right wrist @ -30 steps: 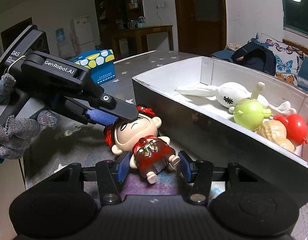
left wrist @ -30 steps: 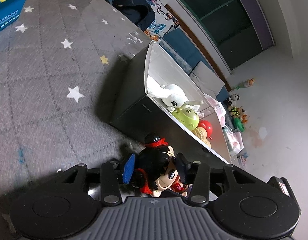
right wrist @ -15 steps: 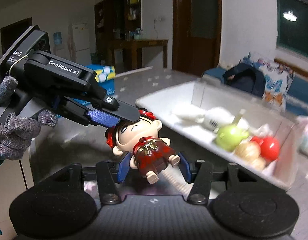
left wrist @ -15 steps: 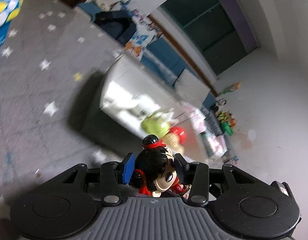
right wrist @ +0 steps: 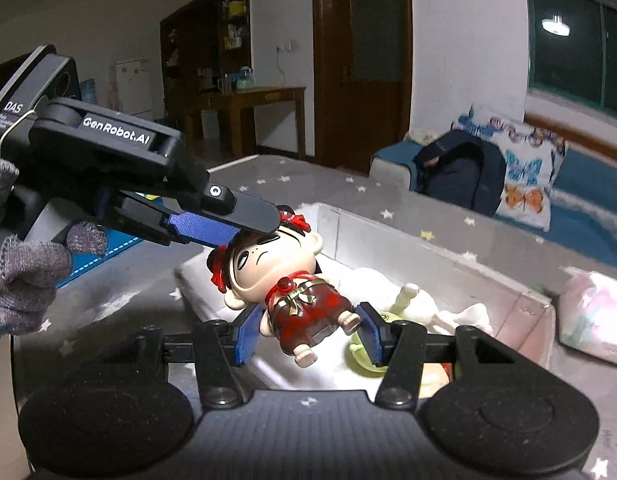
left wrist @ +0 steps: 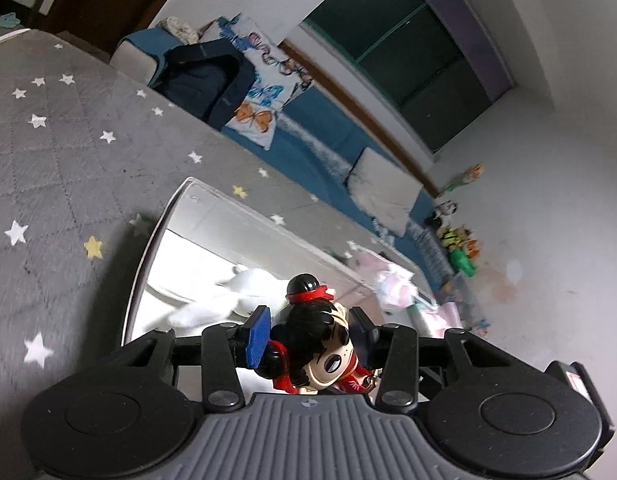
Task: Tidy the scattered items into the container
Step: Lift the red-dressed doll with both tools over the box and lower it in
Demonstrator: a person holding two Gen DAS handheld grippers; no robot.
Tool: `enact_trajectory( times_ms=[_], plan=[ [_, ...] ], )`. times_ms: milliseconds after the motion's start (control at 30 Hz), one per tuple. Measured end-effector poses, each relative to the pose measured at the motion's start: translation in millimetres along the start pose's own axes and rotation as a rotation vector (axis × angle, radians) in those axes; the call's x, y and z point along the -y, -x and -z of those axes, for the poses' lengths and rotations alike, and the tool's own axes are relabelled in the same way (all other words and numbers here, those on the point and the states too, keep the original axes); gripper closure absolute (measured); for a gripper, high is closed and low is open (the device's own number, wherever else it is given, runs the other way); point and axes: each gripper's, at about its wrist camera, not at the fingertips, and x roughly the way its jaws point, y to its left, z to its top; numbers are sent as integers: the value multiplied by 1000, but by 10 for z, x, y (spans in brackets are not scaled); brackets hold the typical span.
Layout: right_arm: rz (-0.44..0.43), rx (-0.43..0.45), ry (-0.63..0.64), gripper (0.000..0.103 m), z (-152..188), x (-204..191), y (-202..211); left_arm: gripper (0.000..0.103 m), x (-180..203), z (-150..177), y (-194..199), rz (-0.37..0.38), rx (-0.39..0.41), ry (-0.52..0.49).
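Note:
A doll (right wrist: 276, 276) with black hair, red bows and a red dress hangs in the air over the near end of the white box (right wrist: 428, 248). My left gripper (right wrist: 244, 226) comes in from the left and is shut on the doll's head. In the left wrist view the doll's head (left wrist: 316, 344) sits clamped between that gripper's (left wrist: 310, 334) pads. My right gripper (right wrist: 308, 338) is shut on the doll's body at the arms. Inside the box (left wrist: 164, 216) lie a white plush rabbit (right wrist: 424, 304) and a green toy (right wrist: 360, 354), partly hidden by my fingers.
The box stands on a grey mat with stars (left wrist: 48, 160). A pink and white bundle (right wrist: 592, 316) lies just beyond the box's right end. A gloved hand (right wrist: 20, 276) holds the left gripper. A dark backpack (right wrist: 460, 176) rests on the blue sofa behind.
Both grippers have risen with the doll, lifting it off the mat beside the box's dark outer wall and carrying it over the rim, so the white interior now lies beneath it.

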Motion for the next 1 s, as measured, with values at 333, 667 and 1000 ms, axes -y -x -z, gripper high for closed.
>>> enact_trajectory(
  times_ms=[333,667,1000],
  plan=[
    [-20,-104,51,51,2,190,-392,59,-162,4,-335,-95,-51,9],
    [6,-184,215,51,-97,-8,-571,61,-92,41,-459,-184,-74,-59],
    [9,-231,330,51,-105,-217,-717,62,-25,77,-482,-239,-73,-142]
  ],
)
